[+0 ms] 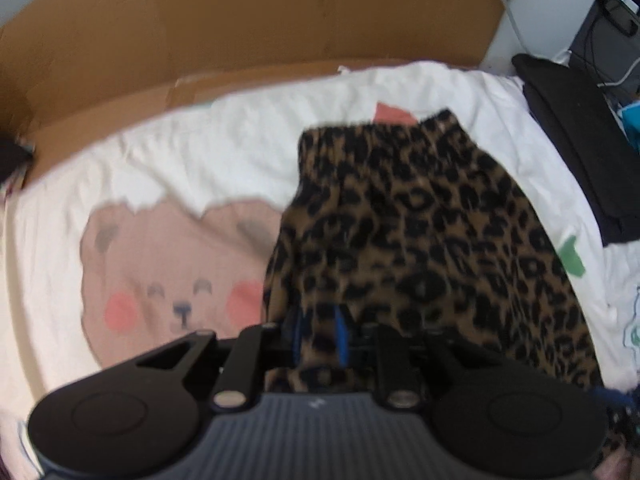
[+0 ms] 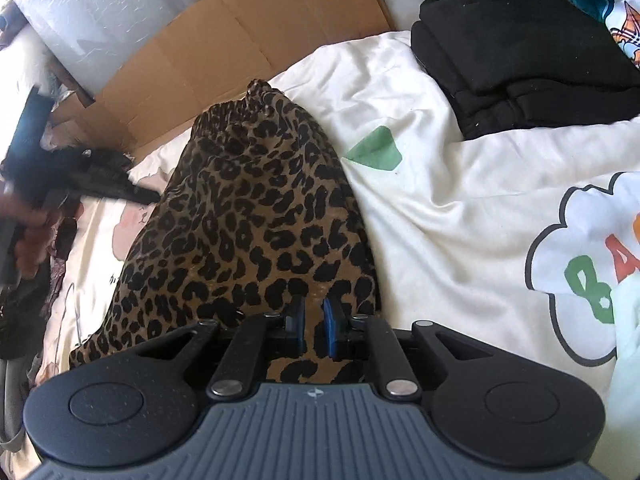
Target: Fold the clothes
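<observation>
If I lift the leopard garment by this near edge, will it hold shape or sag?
Likely sag: the leopard garment looks thin and lies in soft folds over the sheet. Its gathered far end may bunch up. It probably weighs little and could drag along the smooth sheet rather than catch on it.

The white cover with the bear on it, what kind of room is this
Most likely a bedroom, with clothes being folded on a bed. The white cover with its bear print looks like a duvet, a leopard-print garment lies across it, and folded black clothes sit at its edge beside flattened cardboard.
</observation>
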